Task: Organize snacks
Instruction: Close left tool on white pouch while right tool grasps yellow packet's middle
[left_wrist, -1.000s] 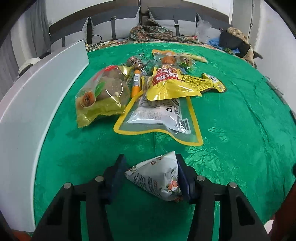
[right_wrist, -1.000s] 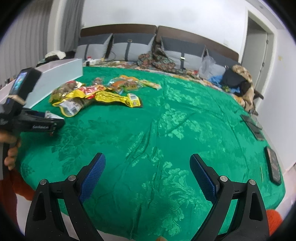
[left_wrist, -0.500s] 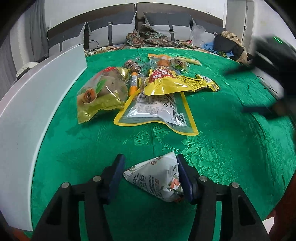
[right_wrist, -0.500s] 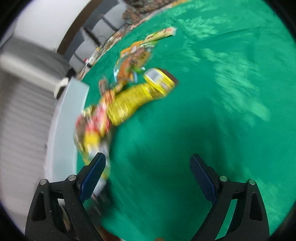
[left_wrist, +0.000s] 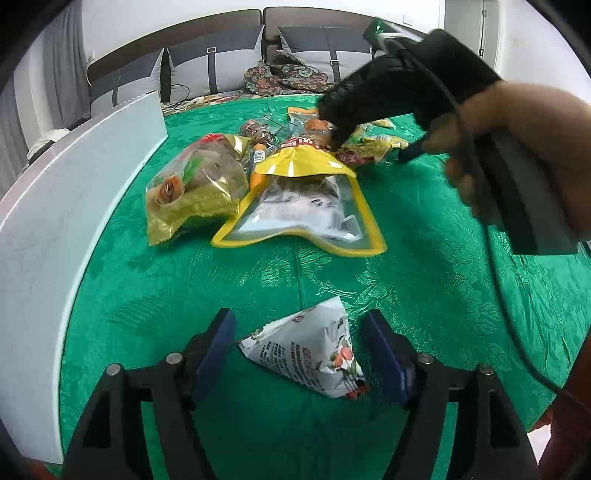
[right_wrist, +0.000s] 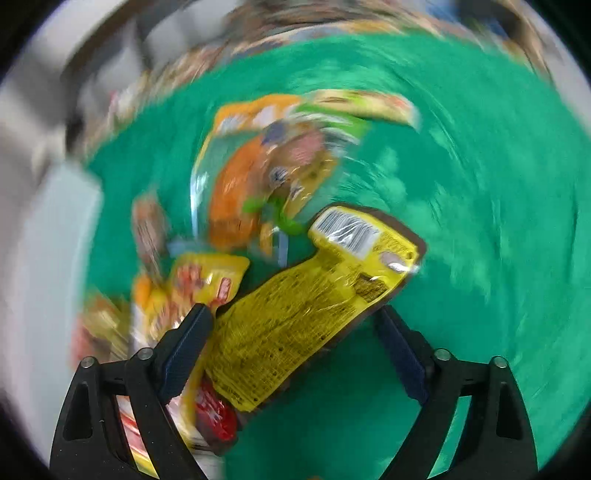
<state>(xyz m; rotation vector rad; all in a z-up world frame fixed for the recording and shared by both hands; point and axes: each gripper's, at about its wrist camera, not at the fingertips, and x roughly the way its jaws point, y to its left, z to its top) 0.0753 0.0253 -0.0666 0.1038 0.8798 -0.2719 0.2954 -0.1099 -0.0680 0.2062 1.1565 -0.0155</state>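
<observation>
A white triangular snack packet (left_wrist: 310, 350) lies on the green cloth between the fingers of my left gripper (left_wrist: 301, 350). Its jaws are opening and both pads stand clear of the packet. In the blurred right wrist view my right gripper (right_wrist: 295, 332) points down over the snack pile. A flat yellow packet with a barcode (right_wrist: 295, 306) lies between its closing jaws, and the right pad is still apart from it. The left wrist view shows a hand holding that right gripper (left_wrist: 369, 144) above the far side of the pile.
The pile holds a green-yellow bag (left_wrist: 195, 188), a clear pouch with a yellow border (left_wrist: 303, 218), a yellow and red bag (left_wrist: 303, 162) and an orange packet (right_wrist: 243, 192). A white box wall (left_wrist: 74, 206) runs along the left. A sofa with cushions (left_wrist: 221, 66) stands behind.
My left jaws have widened off the white packet, which stays on the cloth. My right gripper has swept from bare cloth to over the pile, straddling the yellow packet, and has entered the left wrist view.
</observation>
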